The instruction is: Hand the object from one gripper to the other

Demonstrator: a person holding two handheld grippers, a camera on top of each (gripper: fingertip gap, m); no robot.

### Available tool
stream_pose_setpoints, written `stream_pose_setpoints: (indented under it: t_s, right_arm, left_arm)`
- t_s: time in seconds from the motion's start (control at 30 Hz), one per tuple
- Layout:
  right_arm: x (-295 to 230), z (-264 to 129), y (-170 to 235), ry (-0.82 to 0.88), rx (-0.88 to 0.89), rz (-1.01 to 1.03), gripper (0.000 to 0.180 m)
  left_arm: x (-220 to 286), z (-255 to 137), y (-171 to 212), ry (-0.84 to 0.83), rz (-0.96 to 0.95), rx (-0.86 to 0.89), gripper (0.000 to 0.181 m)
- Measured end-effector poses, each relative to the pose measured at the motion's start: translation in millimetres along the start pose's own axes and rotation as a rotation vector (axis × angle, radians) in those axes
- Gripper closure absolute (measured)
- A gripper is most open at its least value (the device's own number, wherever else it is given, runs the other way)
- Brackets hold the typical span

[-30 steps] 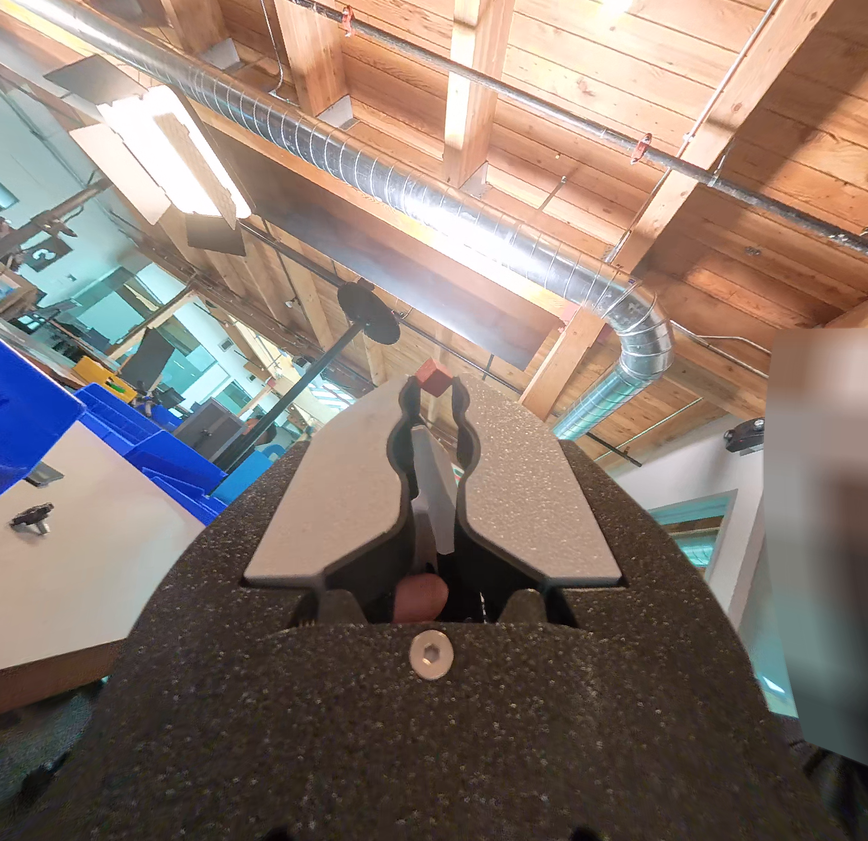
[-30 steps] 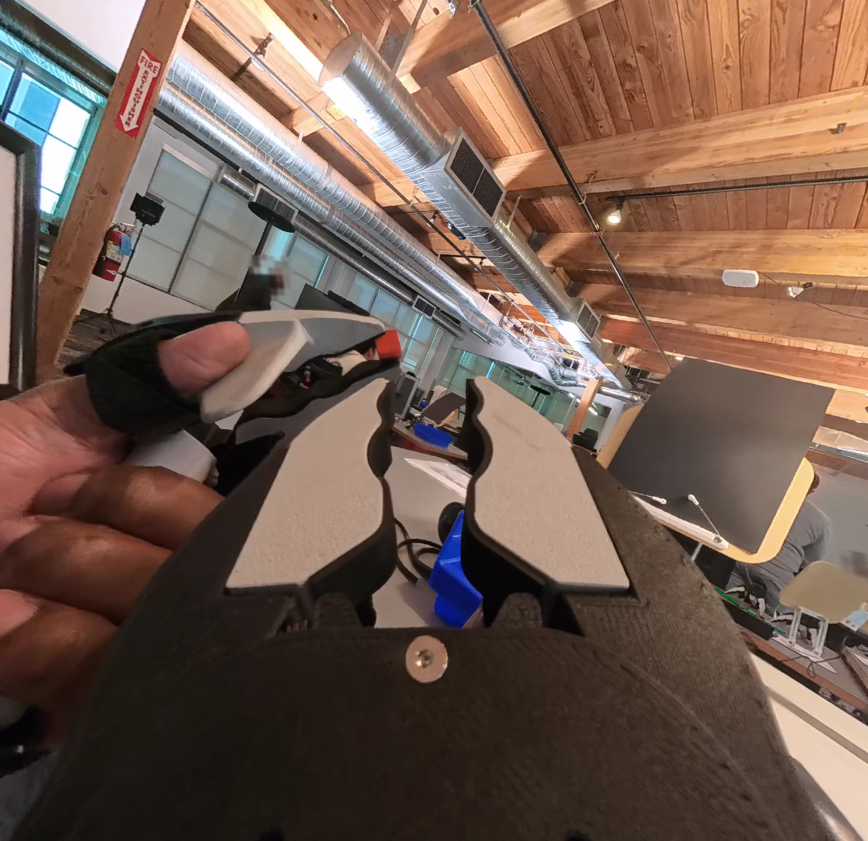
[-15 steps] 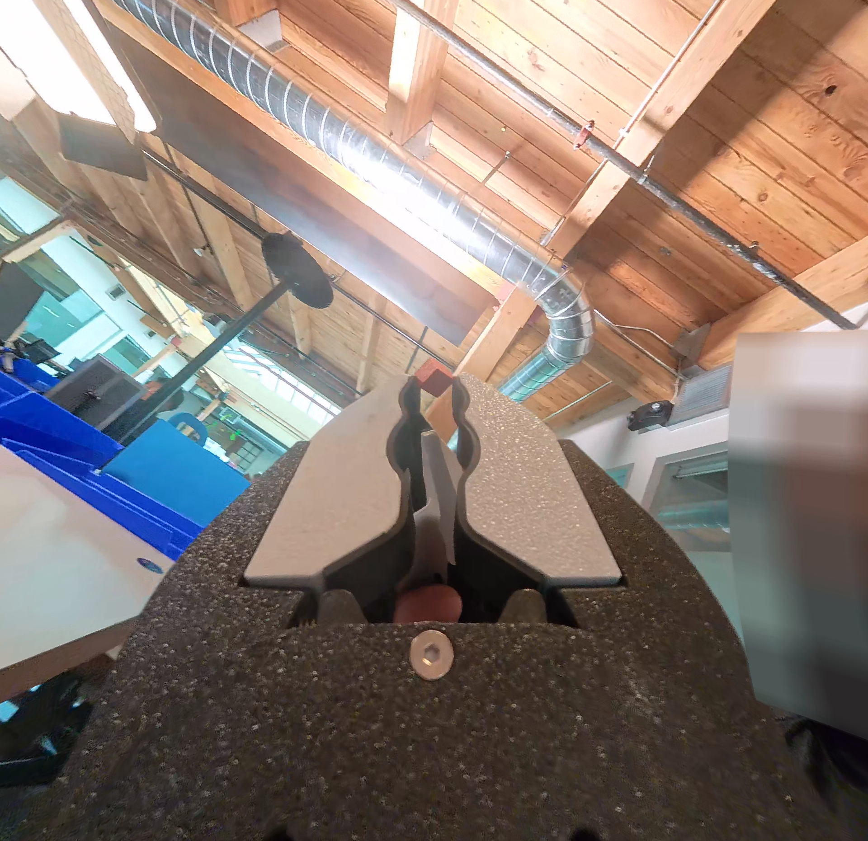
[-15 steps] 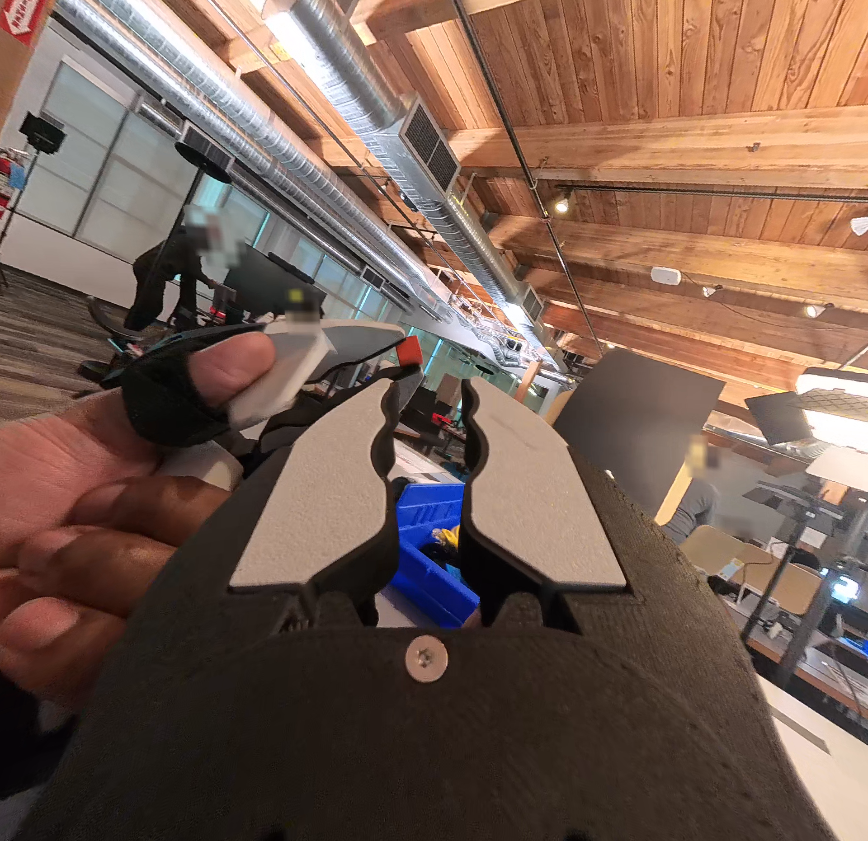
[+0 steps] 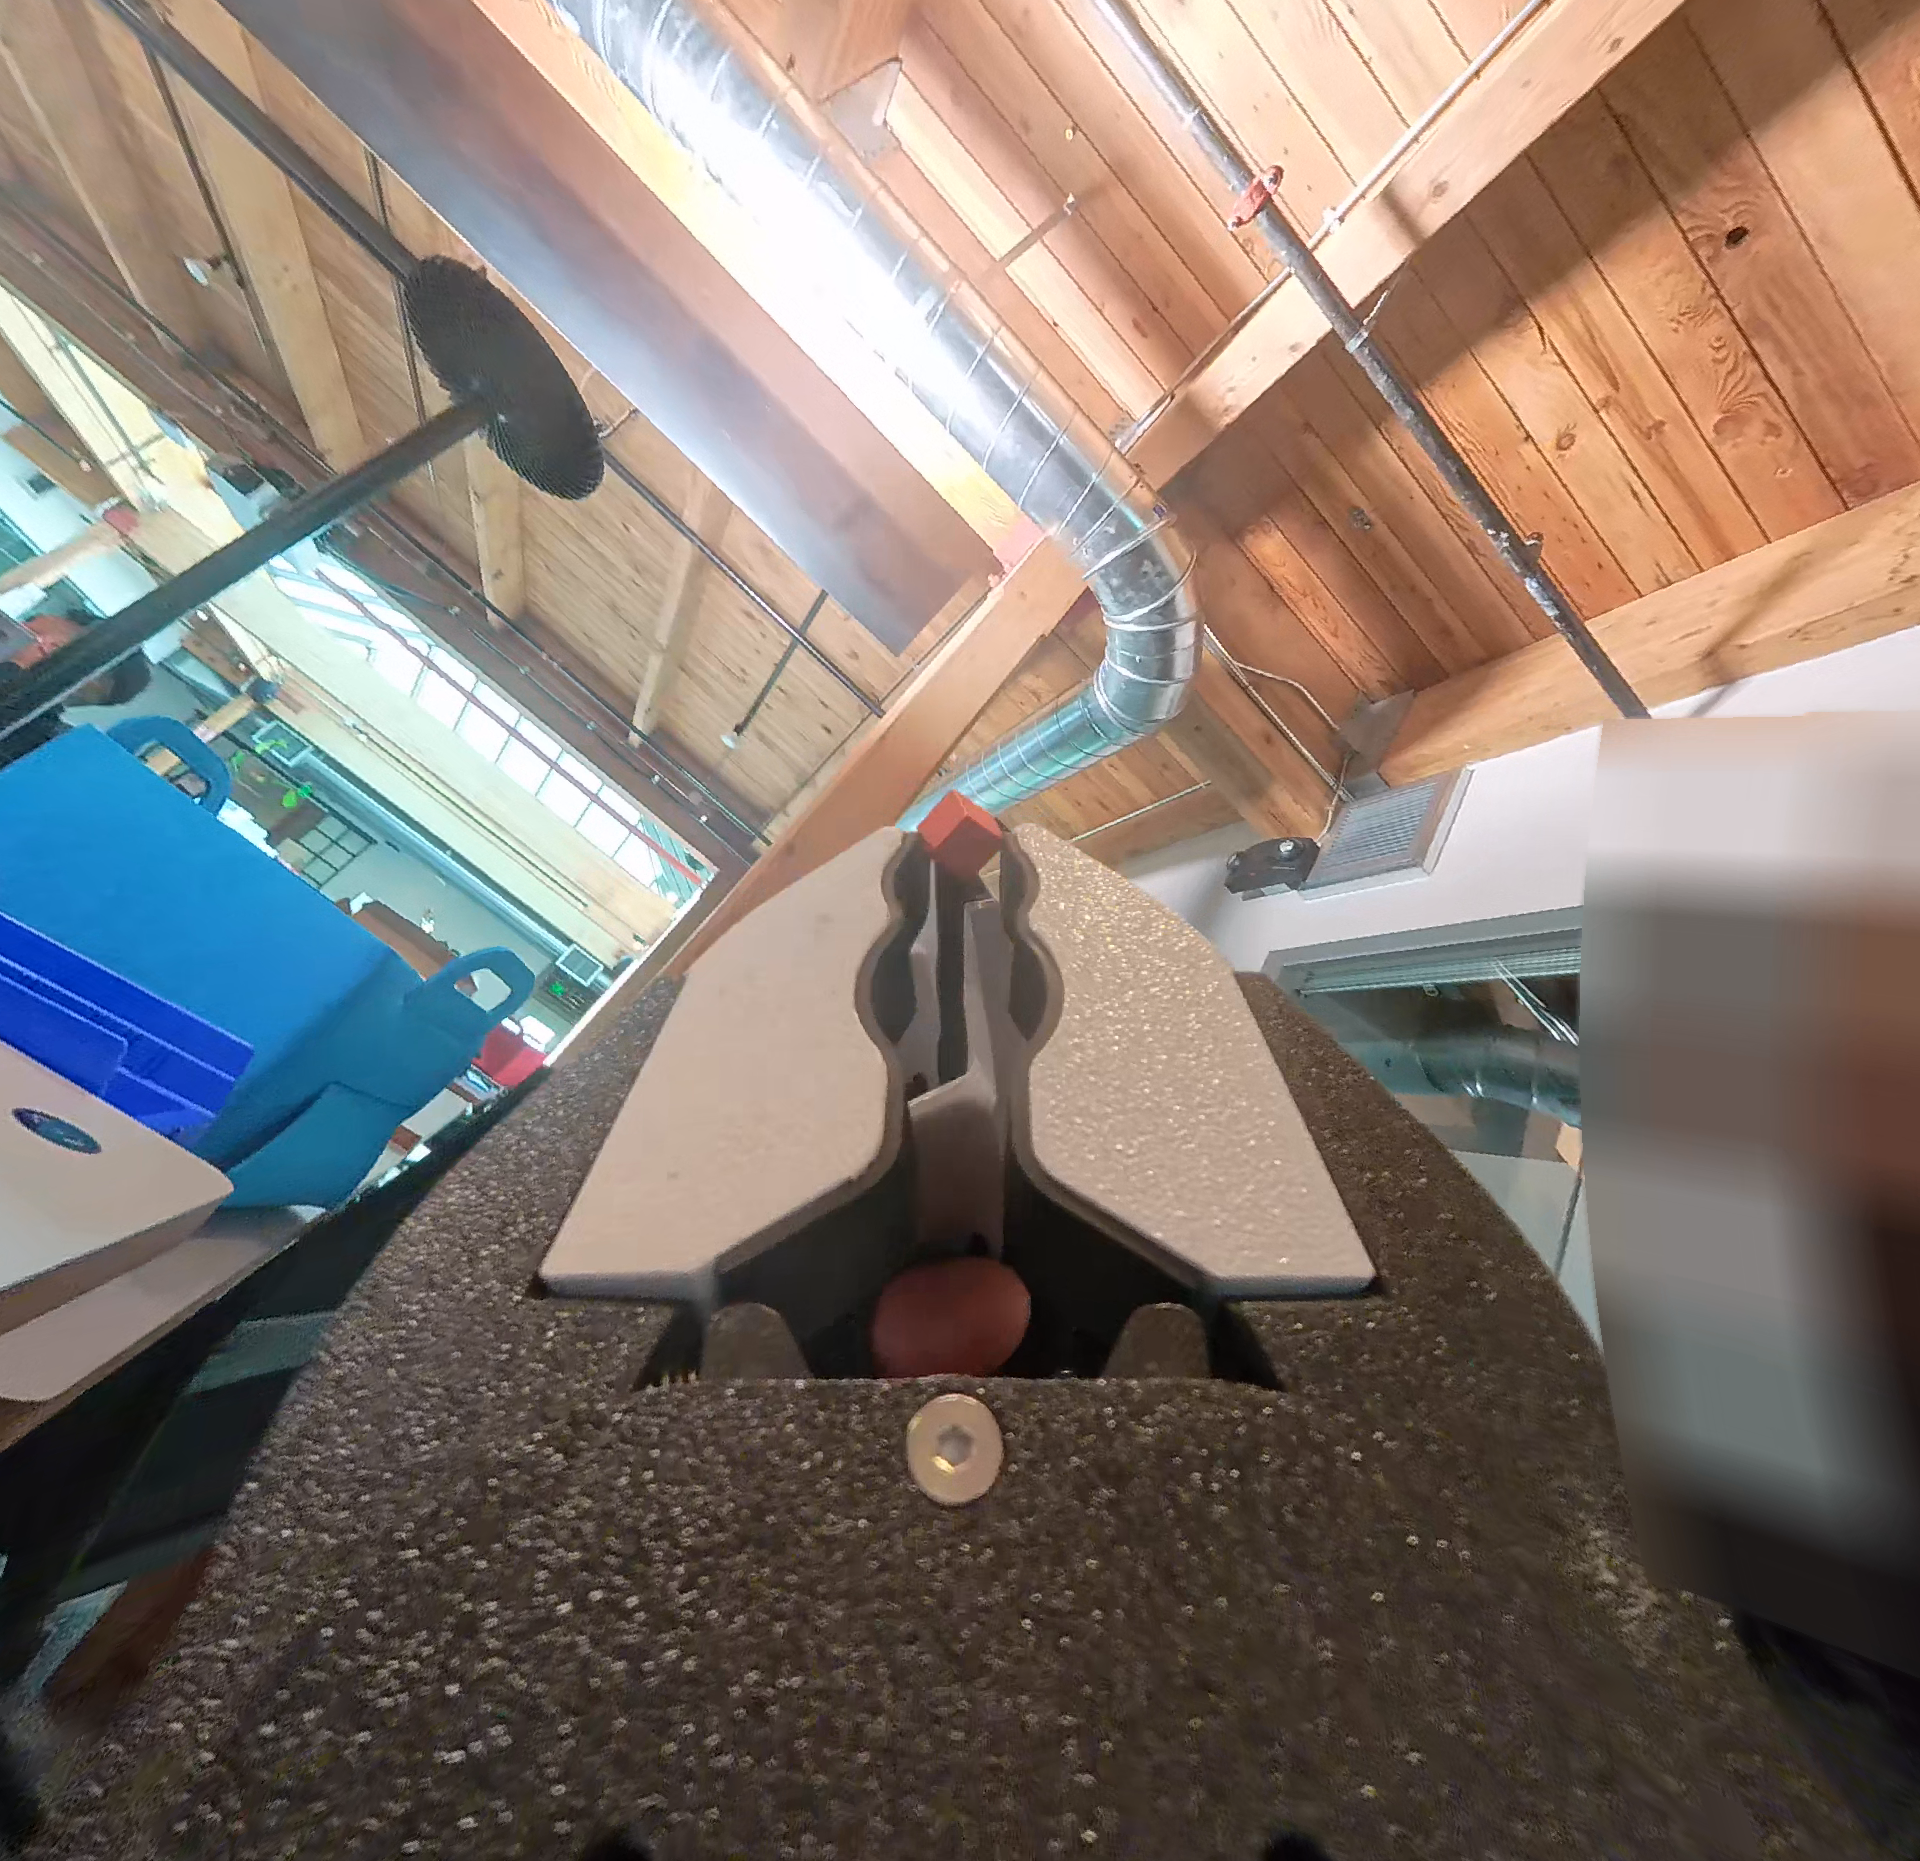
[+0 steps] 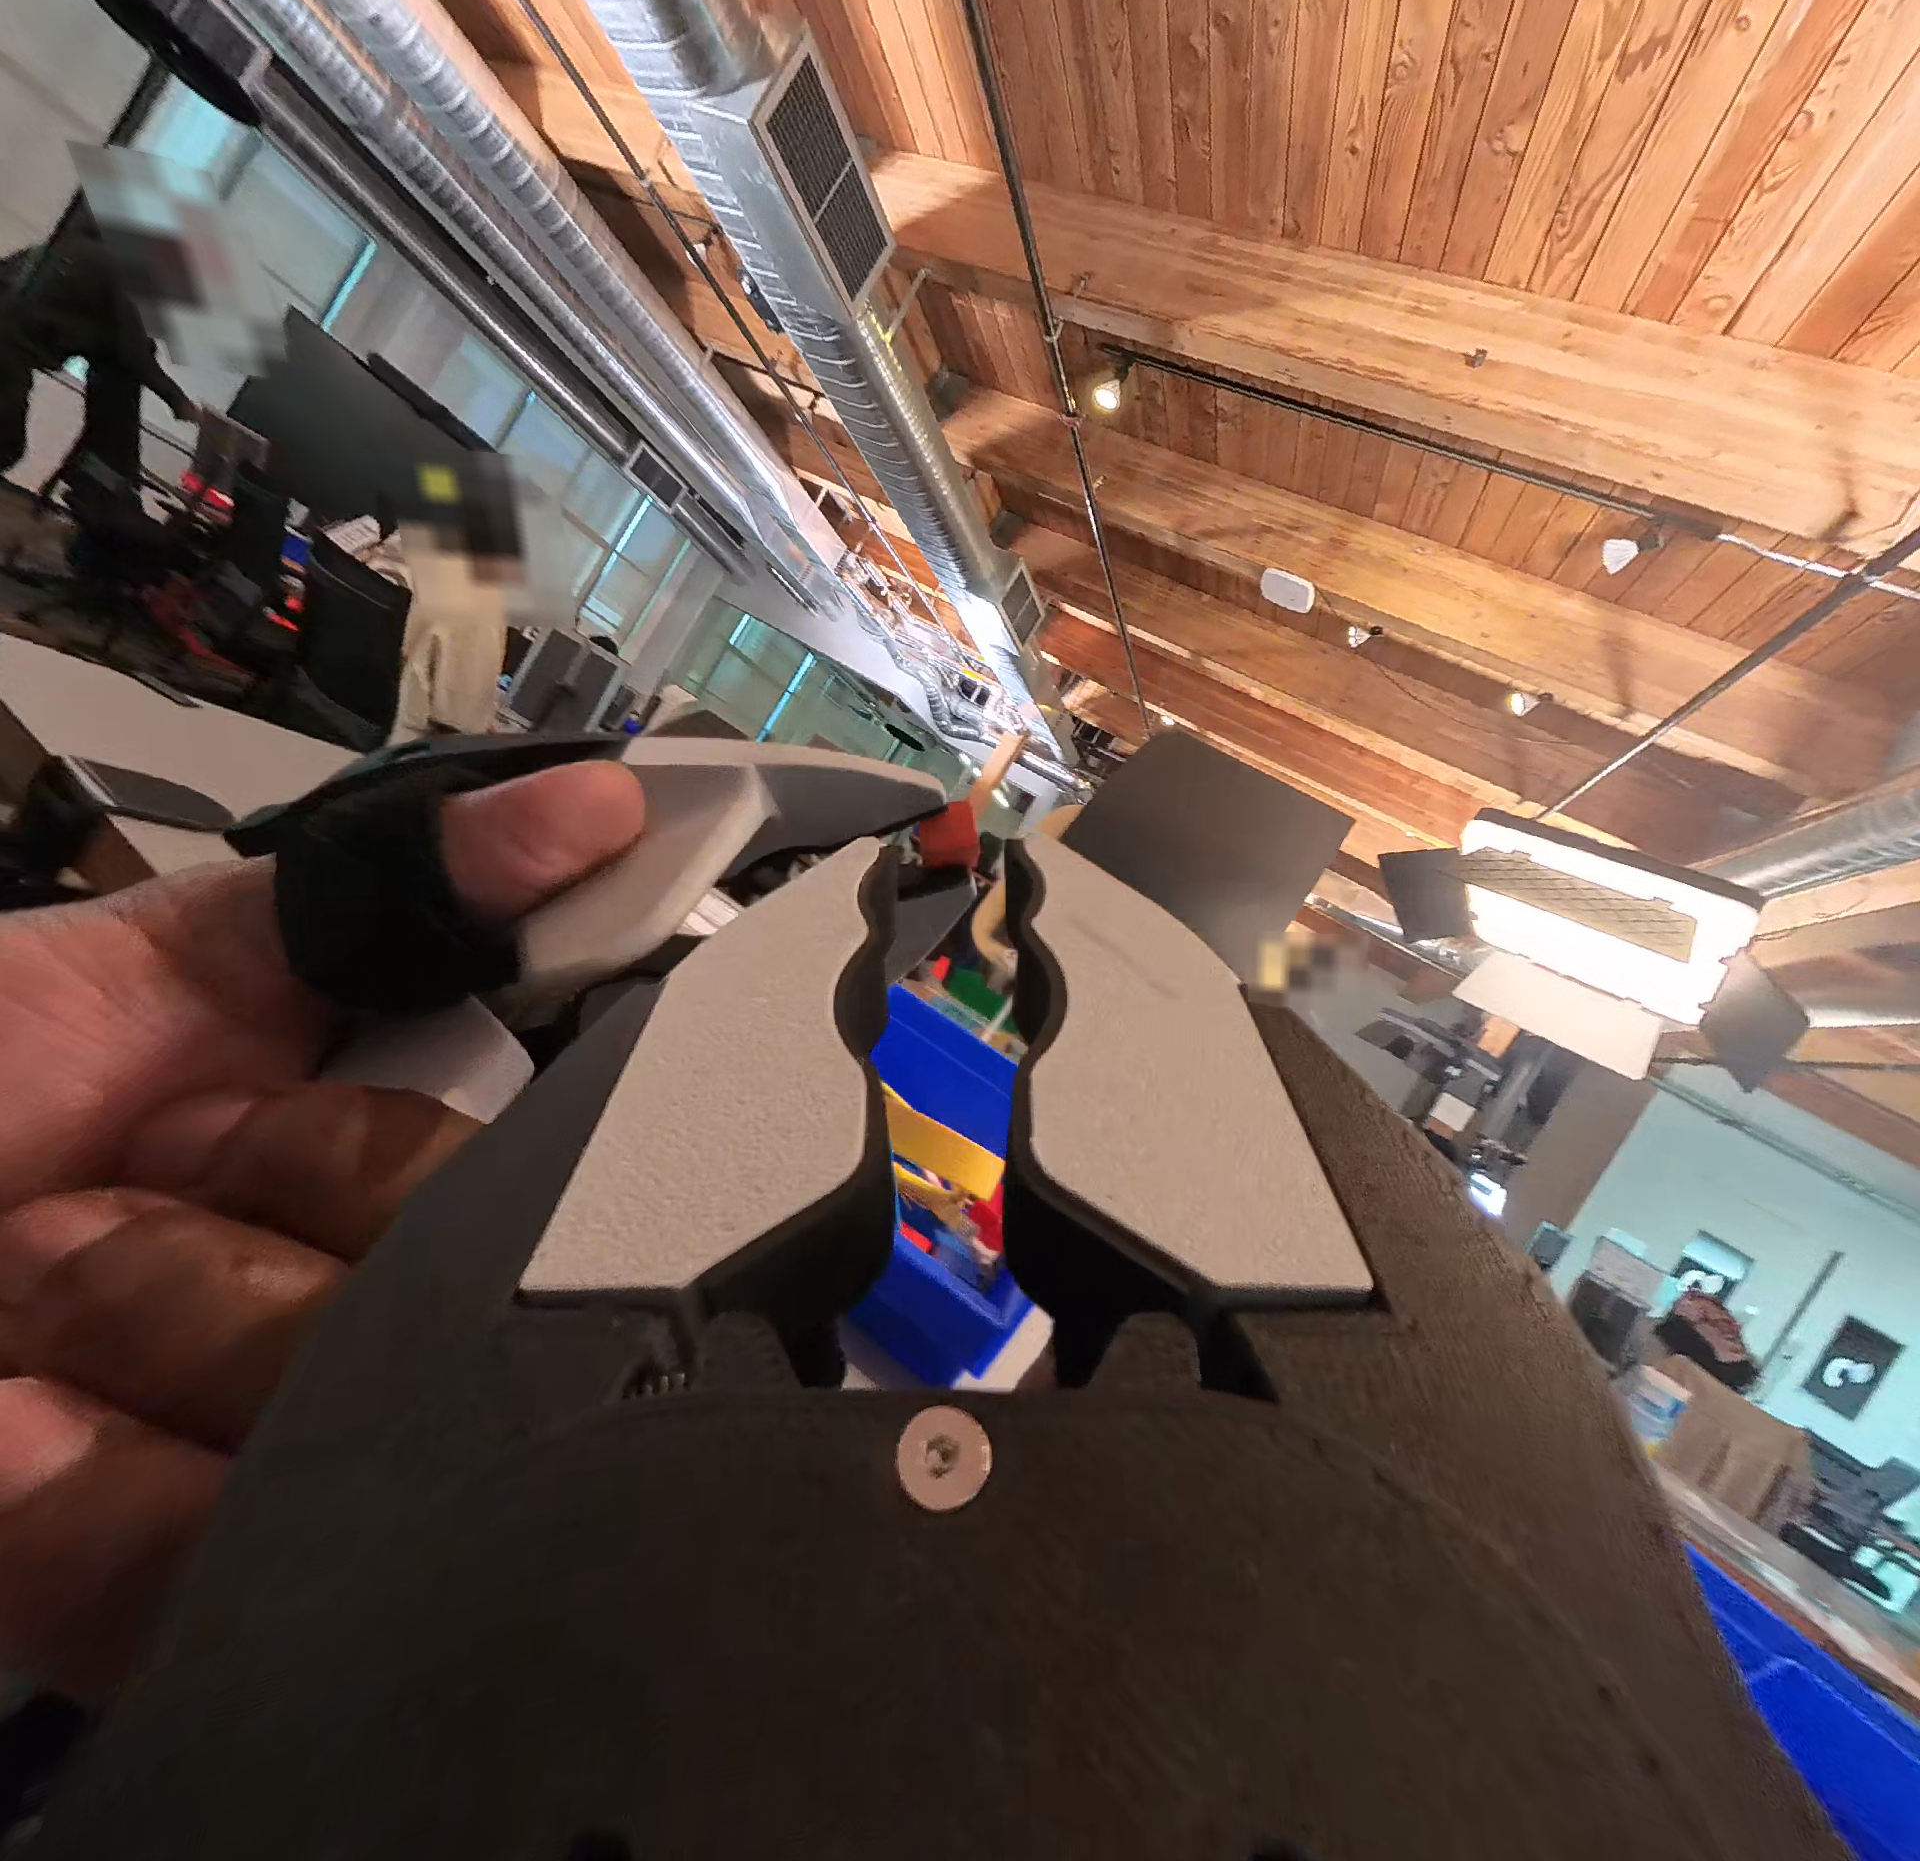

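Note:
A small red cube (image 5: 957,838) is pinched at the tips of my left gripper (image 5: 958,861), which is shut on it and points up at the ceiling. In the right wrist view the same cube (image 6: 950,837) shows held by the left gripper's fingers (image 6: 831,788), which come in from the left with a person's hand (image 6: 208,1084) around them. My right gripper (image 6: 945,861) is open and empty. The cube sits right at the mouth of its gap, between the two fingertips or just beyond them.
Both views look up at a wooden ceiling with metal ducts (image 5: 935,357). Blue bins (image 5: 187,980) and a white table (image 5: 83,1198) lie to the left. More blue bins (image 6: 935,1136) lie below the right gripper. A light panel (image 6: 1579,918) hangs at right. My left and right fingertips are right by each other.
Both grippers have tilted and swung. The cube in the left gripper has moved from left of my right gripper's left fingertip to the mouth of its open gap.

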State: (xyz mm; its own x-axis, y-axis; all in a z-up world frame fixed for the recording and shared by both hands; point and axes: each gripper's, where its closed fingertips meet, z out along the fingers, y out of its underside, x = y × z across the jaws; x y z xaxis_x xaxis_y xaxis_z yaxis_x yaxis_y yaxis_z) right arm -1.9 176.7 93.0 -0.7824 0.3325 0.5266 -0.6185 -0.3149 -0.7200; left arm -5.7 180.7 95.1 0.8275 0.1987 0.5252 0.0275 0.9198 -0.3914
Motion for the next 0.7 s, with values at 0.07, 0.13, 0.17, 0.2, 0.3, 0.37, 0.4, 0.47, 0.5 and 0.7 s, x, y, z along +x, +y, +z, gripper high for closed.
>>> stream_pose_setpoints:
  t_s: [0.07,0.13,0.17,0.2,0.3,0.37,0.4,0.47,0.5,0.7]
  right_arm:
    - [2,-2,1,0.009,-0.015,-0.039,0.162]
    - [4,-4,1,0.017,-0.03,-0.065,0.163]
    - [5,-4,2,0.018,-0.037,-0.07,0.163]
    - [7,-5,2,0.02,-0.042,-0.07,0.163]
    - [12,-7,3,0.024,-0.056,-0.074,0.163]
    - [13,-7,4,0.015,-0.06,-0.075,0.164]
    - [13,-8,4,0.009,-0.064,-0.076,0.164]
    - [13,-7,5,-0.007,-0.069,-0.077,0.165]
    - [12,-7,5,-0.019,-0.069,-0.075,0.166]
    - [10,-7,5,-0.078,-0.066,-0.061,0.17]
  left_arm:
    - [-2,3,4,-0.003,0.001,-0.031,0.167]
    - [-4,5,7,-0.013,0.026,-0.065,0.167]
    - [-6,6,8,-0.02,0.041,-0.082,0.167]
    - [-6,7,9,-0.024,0.052,-0.099,0.167]
    - [-8,10,13,-0.031,0.075,-0.151,0.167]
    - [-9,10,15,-0.035,0.089,-0.18,0.167]
    - [-9,11,16,-0.037,0.094,-0.195,0.167]
    - [-10,11,16,-0.041,0.097,-0.225,0.167]
    - [-10,11,17,-0.039,0.097,-0.241,0.167]
    - [-9,8,21,-0.026,0.069,-0.353,0.167]
